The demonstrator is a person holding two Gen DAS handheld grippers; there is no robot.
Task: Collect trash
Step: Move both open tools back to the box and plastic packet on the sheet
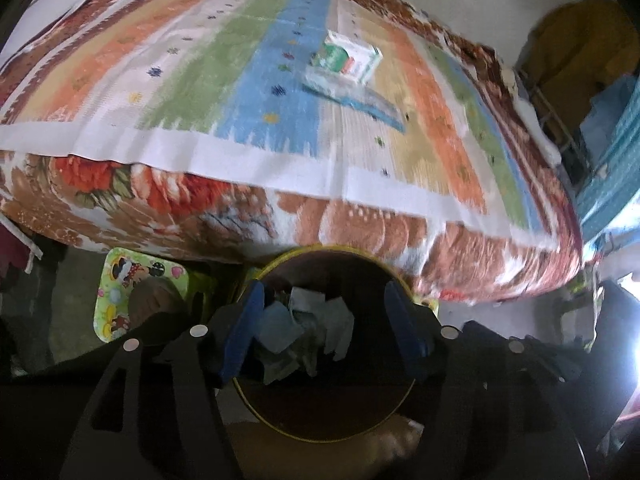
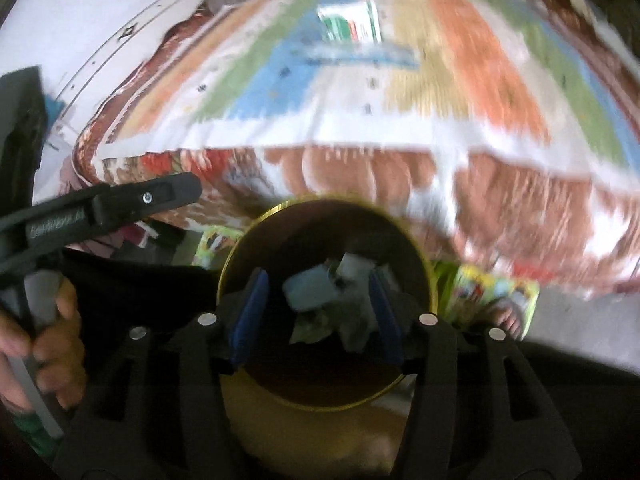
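Note:
A round bin with a yellow rim (image 1: 280, 428) stands on the floor by the bed and holds several crumpled papers (image 1: 308, 332). My left gripper (image 1: 324, 328) is open and empty above the bin's mouth. My right gripper (image 2: 316, 312) is also open and empty over the same bin (image 2: 340, 406), with its papers (image 2: 328, 304) between the fingers. On the bed lie a green and white box (image 1: 352, 58) and a clear plastic wrapper (image 1: 348, 92); both also show in the right wrist view, the box (image 2: 352, 22) and the wrapper (image 2: 356, 54), blurred.
The bed carries a striped mat (image 1: 200, 80) over a floral blanket (image 1: 360, 224). A cartoon-print stool (image 1: 136, 292) stands left of the bin. The left gripper's body (image 2: 100, 208) and the hand holding it show at left in the right wrist view. Furniture stands at far right (image 1: 580, 80).

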